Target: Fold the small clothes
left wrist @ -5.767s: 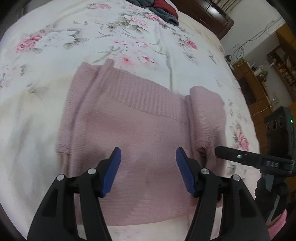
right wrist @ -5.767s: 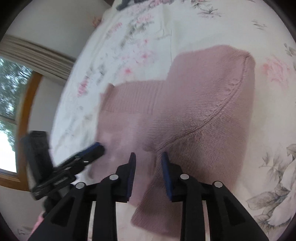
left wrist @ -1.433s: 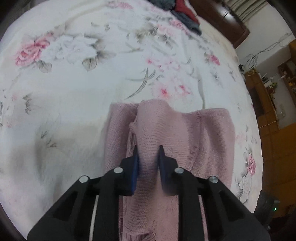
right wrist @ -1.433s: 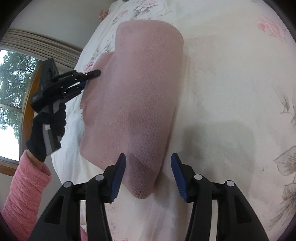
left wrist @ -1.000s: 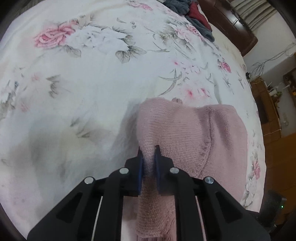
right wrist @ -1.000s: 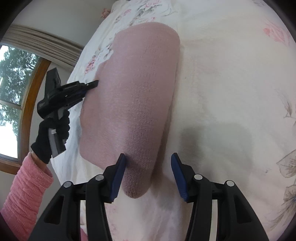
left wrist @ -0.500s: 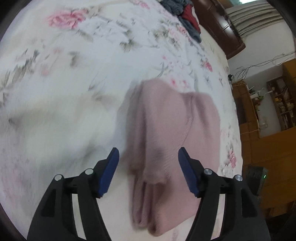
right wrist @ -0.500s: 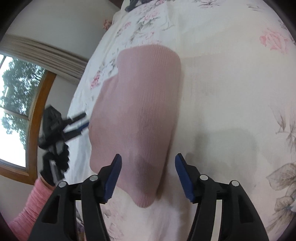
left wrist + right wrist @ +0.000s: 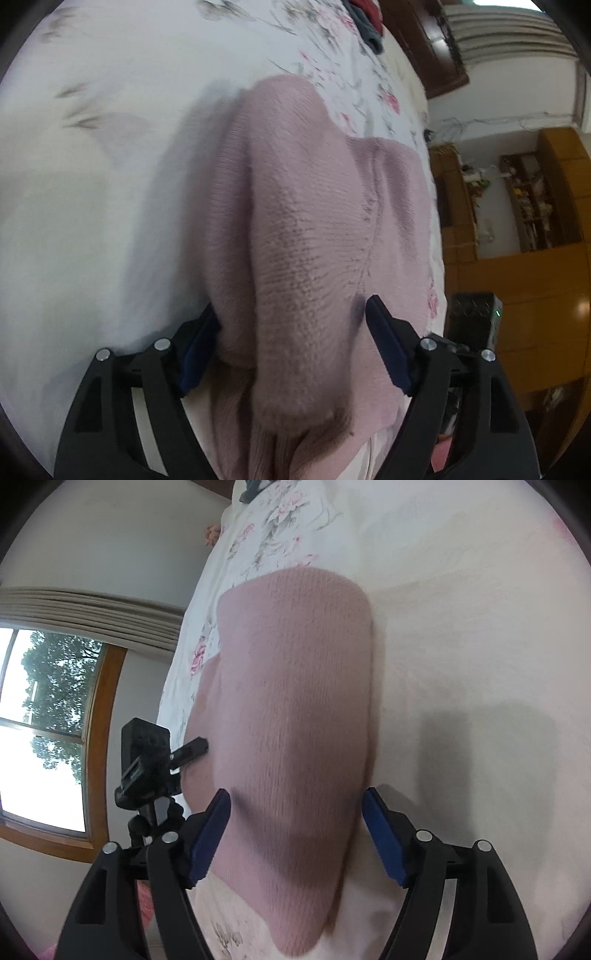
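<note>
The pink sweater [image 9: 314, 236] lies folded on the bed [image 9: 92, 184], at twelve o'clock of both grippers. The left gripper [image 9: 291, 347] and the right gripper [image 9: 295, 834] are spread wide, nothing held. The bulging top layer could be dragged open if snagged.

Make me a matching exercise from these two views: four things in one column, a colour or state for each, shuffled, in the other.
Things:
1. sweater
2. left claw
3. window frame
4. clothes pile

States:
A. wooden, brown
B. open, astride a fold
C. pink, folded on the bed
D. red and grey, at the far end

Pairs: 1-C, 2-B, 3-A, 4-D
</note>
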The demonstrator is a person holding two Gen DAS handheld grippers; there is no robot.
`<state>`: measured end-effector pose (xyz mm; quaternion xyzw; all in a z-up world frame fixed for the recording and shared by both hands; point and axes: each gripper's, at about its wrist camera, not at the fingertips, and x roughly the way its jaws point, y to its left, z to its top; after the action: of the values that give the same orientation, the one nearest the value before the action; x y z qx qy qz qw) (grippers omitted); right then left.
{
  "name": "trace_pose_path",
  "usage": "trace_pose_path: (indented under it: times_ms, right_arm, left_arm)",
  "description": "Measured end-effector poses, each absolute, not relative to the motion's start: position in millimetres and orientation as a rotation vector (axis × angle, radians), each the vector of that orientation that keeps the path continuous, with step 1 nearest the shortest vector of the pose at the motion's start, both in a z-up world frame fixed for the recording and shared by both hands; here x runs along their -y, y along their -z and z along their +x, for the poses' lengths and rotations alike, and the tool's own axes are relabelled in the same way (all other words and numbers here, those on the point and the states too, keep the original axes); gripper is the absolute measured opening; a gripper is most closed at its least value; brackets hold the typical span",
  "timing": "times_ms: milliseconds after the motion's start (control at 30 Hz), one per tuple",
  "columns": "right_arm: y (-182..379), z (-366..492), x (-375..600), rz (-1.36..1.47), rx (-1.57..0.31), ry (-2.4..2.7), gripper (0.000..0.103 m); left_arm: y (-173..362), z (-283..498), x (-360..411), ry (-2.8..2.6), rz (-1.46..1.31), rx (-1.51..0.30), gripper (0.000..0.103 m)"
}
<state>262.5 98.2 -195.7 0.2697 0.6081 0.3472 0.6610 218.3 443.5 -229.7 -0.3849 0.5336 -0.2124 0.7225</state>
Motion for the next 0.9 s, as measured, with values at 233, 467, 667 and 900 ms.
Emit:
trace_pose_path:
  times_ms: [233,467,667,900]
  right_arm:
    - [210.2,271.1,-113.5,0.664,-1.398,-0.798,0.073]
    - [173.4,245.7,-95.0,0.691,-1.346,-0.836,0.053]
    - [131.0,213.4,-51.4,0.696,-1.305,-0.843,0.053]
    - [89.6,160.2,13.9,0.663,-1.27,-0.822,0.053]
  left_arm:
    - [238.0,223.3,-420.1,0.5,-0.873,-1.162,0.055]
    - [214.9,200.5,-400.7,0.54,-0.934,-1.091,0.049]
    - [179.6,170.2,-356.4,0.613,-0.944,-1.065,0.049]
    - [143.1,132.6,-274.9,0.69,-0.835,-1.055,0.049]
